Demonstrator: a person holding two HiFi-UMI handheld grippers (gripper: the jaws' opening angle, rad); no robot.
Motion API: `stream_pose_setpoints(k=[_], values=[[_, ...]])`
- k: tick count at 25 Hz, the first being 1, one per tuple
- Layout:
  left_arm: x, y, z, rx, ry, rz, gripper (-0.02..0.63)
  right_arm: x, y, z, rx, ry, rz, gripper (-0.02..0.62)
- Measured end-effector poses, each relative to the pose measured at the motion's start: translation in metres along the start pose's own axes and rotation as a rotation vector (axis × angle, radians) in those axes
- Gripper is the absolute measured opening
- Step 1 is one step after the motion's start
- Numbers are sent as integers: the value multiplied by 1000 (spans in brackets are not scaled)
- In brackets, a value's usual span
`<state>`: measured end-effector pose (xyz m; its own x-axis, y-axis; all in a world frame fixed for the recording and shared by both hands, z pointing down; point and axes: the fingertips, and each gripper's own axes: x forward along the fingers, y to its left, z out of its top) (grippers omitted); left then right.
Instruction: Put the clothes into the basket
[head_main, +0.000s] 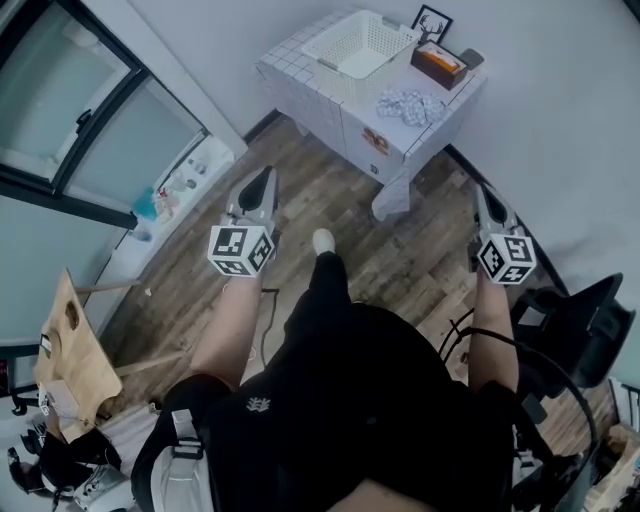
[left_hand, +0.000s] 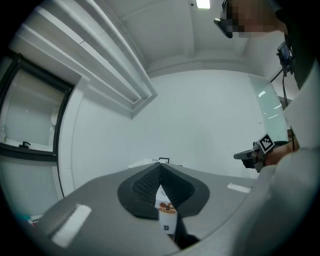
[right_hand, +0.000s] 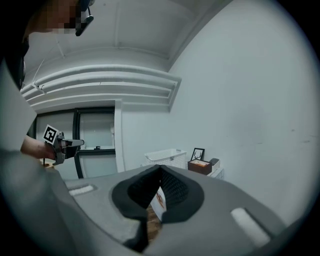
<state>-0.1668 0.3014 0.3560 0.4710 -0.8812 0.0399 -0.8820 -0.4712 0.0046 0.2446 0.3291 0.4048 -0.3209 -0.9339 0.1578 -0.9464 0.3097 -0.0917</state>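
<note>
Left gripper (left_hand: 160, 171) jaws together at the tips, nothing between them. Right gripper (right_hand: 160, 172) same, shut and empty. Both held out level in front of the person, side by side, well apart from each other over wood floor (head_main: 330, 200); person's shoe (head_main: 323, 241) between them, a bit lower in the head view.

Ahead of both grippers, well apart from them: white tiled table (head_main: 310, 90) against the wall. Clothes (head_main: 410, 103), a patterned crumpled piece, lie on the tabletop near its front edge, closer to the right gripper's side. Basket (head_main: 385, 45), white with slotted walls, stands on the same table beyond the clothes and to their left, looks empty. Brown box (head_main: 438, 62) just right of the basket, small picture frame (head_main: 432, 22) behind it at the wall. Glass door (head_main: 70, 110) off to the left gripper's left.
</note>
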Motion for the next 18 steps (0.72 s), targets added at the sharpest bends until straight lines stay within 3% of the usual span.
stream_pose_setpoints(k=[8, 13, 18], values=[[69, 17, 4, -8, -31, -47, 5, 36, -24, 3, 13, 0, -50, 0], [121, 35, 9, 5, -52, -125, 5, 75, -34, 8, 20, 5, -87, 0], [176, 64, 2, 22, -33, -157, 5, 121, -51, 20, 14, -23, -173, 0]])
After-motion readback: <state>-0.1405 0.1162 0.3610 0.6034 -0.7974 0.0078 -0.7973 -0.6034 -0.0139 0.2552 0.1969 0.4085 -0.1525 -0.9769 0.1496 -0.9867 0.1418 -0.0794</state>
